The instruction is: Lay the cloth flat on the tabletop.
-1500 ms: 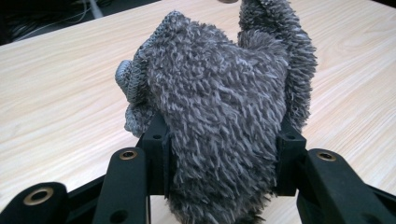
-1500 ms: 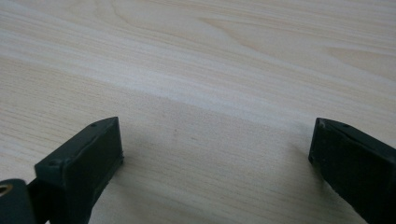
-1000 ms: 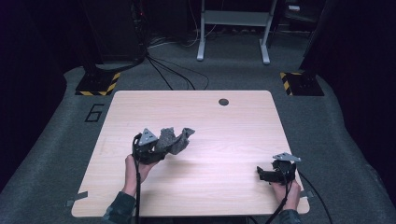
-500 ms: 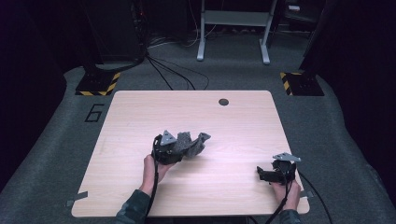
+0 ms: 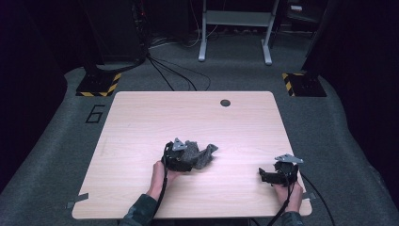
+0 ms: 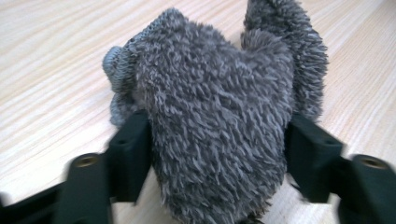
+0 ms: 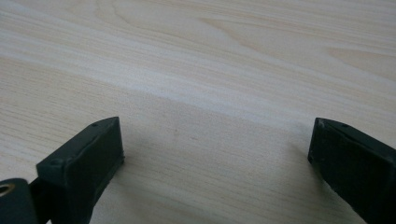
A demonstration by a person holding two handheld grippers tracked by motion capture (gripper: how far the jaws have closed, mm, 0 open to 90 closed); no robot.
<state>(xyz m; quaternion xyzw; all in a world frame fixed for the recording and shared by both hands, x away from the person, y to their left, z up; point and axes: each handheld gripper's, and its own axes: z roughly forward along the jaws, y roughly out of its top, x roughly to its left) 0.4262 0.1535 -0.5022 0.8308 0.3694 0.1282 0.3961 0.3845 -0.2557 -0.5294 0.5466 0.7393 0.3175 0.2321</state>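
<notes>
A fuzzy grey cloth [image 5: 203,155] lies bunched on the wooden table [image 5: 188,113], near its front middle. My left gripper [image 5: 189,158] lies low on the table at the cloth's left end, held by a hand from below. In the left gripper view the cloth [image 6: 219,102] fills the gap of my left gripper [image 6: 217,144]. The jaws have just been opening; they stand wide and blurred, and the pile only brushes them. My right gripper [image 5: 263,175] rests at the front right, apart from the cloth. Its jaws [image 7: 215,140] are open over bare wood.
A round cable hole [image 5: 225,102] sits near the table's far edge. Beyond the table are grey carpet, black cables [image 5: 174,75], a white frame's legs [image 5: 235,33] and striped yellow-black floor plates [image 5: 99,84].
The left hand has carried the cloth to the right and down onto the table. Its jaws stand wider apart now. The right gripper has not moved.
</notes>
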